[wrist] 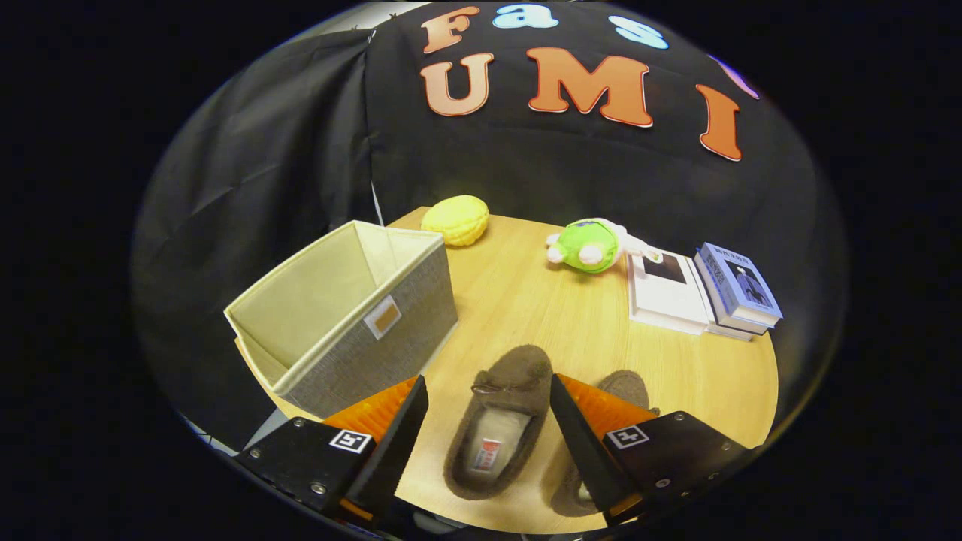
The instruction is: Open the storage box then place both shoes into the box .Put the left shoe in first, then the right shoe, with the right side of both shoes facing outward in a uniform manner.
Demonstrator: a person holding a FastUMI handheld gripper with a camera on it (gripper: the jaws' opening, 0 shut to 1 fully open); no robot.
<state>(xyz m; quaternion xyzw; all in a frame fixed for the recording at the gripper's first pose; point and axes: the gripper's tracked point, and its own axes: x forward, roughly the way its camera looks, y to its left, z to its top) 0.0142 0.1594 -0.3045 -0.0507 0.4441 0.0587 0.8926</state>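
Storage box (353, 315) open on worktop (549, 315), beside and beyond gripper (488, 409). Gripper released, jaws spread, straddling left shoe (500, 421); right shoe (620, 391) partly behind one finger. Recommended: lower squarely, clamp shoe mid-body across its sides, lift level, keep right side outward for box.
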